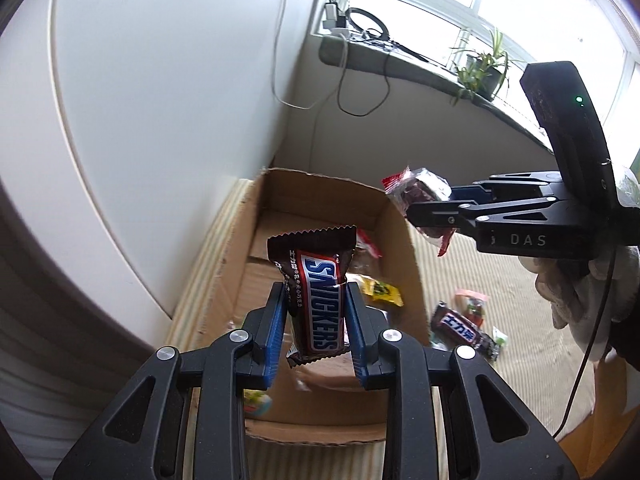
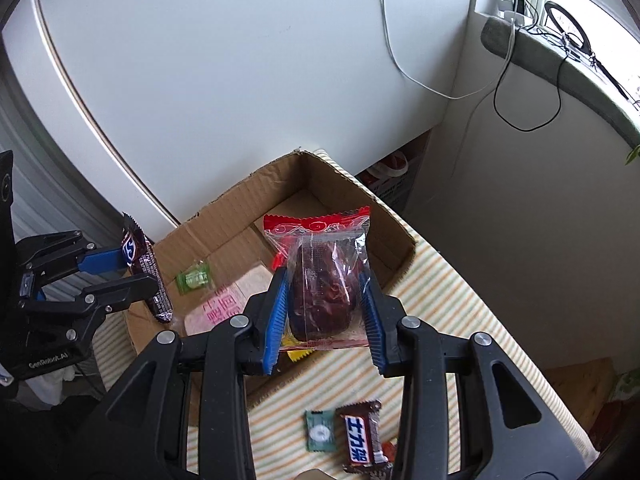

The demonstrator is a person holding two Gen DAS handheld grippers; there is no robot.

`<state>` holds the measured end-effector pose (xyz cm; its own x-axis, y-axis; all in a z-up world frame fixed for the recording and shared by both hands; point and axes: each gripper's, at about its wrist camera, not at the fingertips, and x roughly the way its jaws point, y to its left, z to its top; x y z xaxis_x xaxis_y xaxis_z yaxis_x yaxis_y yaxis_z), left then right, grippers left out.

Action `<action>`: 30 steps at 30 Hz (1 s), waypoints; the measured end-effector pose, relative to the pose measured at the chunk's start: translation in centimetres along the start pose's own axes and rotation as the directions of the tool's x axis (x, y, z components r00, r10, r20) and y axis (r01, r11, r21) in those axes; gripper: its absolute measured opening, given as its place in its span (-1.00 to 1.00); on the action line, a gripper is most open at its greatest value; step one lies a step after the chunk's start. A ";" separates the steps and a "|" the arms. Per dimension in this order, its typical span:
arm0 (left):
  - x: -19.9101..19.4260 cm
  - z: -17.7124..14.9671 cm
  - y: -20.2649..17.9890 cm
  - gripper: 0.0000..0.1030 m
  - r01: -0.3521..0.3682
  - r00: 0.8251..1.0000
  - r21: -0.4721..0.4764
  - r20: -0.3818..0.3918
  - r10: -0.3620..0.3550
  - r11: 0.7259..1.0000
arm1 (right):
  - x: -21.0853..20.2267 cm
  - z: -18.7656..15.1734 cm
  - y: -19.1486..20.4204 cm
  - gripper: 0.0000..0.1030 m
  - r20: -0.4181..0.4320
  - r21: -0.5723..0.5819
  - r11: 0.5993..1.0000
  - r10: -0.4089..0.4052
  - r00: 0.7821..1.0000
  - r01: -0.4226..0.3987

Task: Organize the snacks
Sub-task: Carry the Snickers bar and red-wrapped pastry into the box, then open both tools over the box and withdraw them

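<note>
Striped cloth (image 2: 460, 300) by white wall | cardboard box (image 2: 248, 200) | left gripper (image 1: 316, 316) clamps Snickers (image 1: 318, 300) | right gripper (image 2: 324, 308) clamps red-topped packet (image 2: 324, 280)

Daylight from the blown-out window (image 1: 500, 4) lights both fisheye views; edges curve and darken.

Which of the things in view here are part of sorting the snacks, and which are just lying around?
Part of the job:
- Snickers bar in the left gripper
- red-topped clear packet in the right gripper
- cardboard box, some sweets already in it
- loose Snickers bar and green candy on the striped cloth

Just lying about:
- potted plant
- cables and charger by the window sill
</note>
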<state>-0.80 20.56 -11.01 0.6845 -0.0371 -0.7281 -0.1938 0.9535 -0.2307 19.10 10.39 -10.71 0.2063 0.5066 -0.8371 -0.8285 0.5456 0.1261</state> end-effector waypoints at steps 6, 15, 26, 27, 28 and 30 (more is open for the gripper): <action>0.6 0.4 0.4 -0.48 -0.006 1.000 -0.005 0.000 0.006 1.000 | 1.6 1.0 0.8 -0.29 -0.023 0.010 1.000 0.009 1.000 -0.009; 1.3 0.8 0.9 -0.47 -0.015 1.000 -0.014 -0.008 0.014 1.000 | 2.6 1.7 1.5 -0.28 -0.035 0.021 1.000 0.019 0.999 -0.019; 1.2 0.9 0.3 -0.31 -0.026 0.999 -0.016 -0.020 0.025 1.000 | 1.4 1.9 0.5 0.34 -0.008 0.050 0.999 0.009 1.000 -0.008; 1.1 0.9 0.3 -0.31 -0.026 0.999 -0.015 -0.020 0.025 1.000 | 1.3 1.9 0.4 0.34 -0.010 0.053 0.999 0.007 1.000 -0.006; 1.0 0.9 0.2 -0.31 -0.024 1.000 -0.014 -0.019 0.024 1.000 | 1.2 1.8 0.2 0.34 -0.008 0.057 0.998 0.004 1.000 -0.004; 0.9 0.9 0.0 -0.31 -0.024 1.000 -0.009 -0.017 0.024 1.000 | 0.8 1.6 -0.2 0.34 -0.005 0.066 0.998 0.003 1.000 -0.003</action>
<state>0.43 20.83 -11.04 0.6676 -0.0195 -0.7443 -0.2166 0.9513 -0.2192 20.26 11.76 -10.60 0.2013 0.5052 -0.8392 -0.7927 0.5873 0.1634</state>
